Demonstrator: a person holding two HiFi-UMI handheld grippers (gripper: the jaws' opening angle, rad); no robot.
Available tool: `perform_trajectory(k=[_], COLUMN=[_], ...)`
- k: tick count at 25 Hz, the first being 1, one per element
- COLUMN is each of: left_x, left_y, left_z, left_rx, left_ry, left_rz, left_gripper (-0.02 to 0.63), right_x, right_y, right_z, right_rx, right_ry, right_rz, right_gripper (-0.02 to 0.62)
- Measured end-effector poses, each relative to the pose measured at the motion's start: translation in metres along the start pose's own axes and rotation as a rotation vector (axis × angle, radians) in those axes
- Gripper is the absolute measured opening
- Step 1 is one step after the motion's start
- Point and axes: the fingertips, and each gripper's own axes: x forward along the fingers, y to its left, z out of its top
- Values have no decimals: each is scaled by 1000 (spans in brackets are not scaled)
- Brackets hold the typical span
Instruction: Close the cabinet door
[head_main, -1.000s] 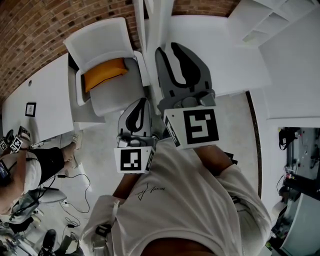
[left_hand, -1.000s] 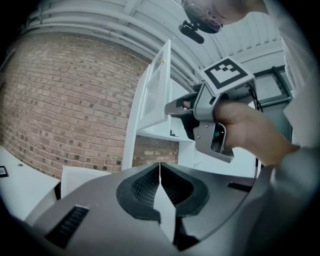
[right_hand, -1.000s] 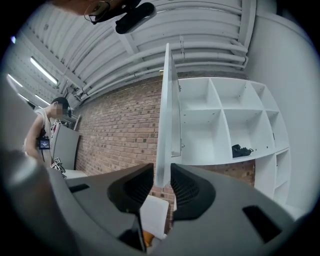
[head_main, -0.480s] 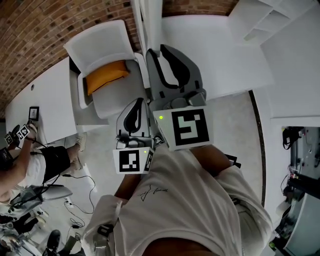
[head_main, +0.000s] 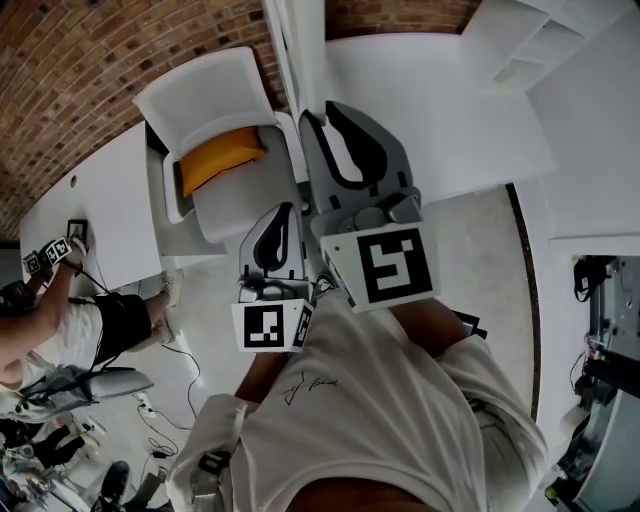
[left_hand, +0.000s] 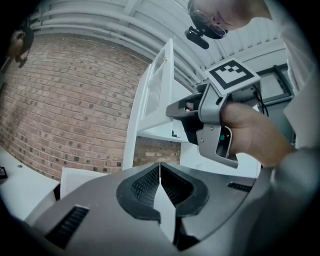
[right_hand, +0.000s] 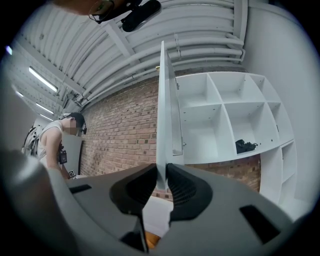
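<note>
At the edge of the cabinet door (right_hand: 165, 110), the right gripper (right_hand: 161, 180) clamps it and should swing it smoothly right, while the left gripper (left_hand: 160, 175) sits closed, empty.

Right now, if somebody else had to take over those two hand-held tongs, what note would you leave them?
Right tongs: shut on the lower edge of the cabinet door.
Left tongs: shut, empty, held beside the right ones, touching nothing.
The door stands open, seen edge-on, sticking out from the white shelf unit.
Done: door gripped.
Left: swing it shut against the shelves, then let go.
</note>
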Motion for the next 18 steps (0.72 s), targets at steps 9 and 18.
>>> perform_trajectory(k=[9,18], left_x=[8,18], left_y=[-4,-9], left_z=[-5,-9], left_rx=[-9,-28], left_ry=[25,40], left_rz=[-37,-57], left_gripper=[18,18], right_x=[-2,-9], right_y=[-5,-24], right_z=[1,-4], right_rx=[-2,-34], right_ry=[-3,5], right_rz=[33,49], right_gripper=[73,71])
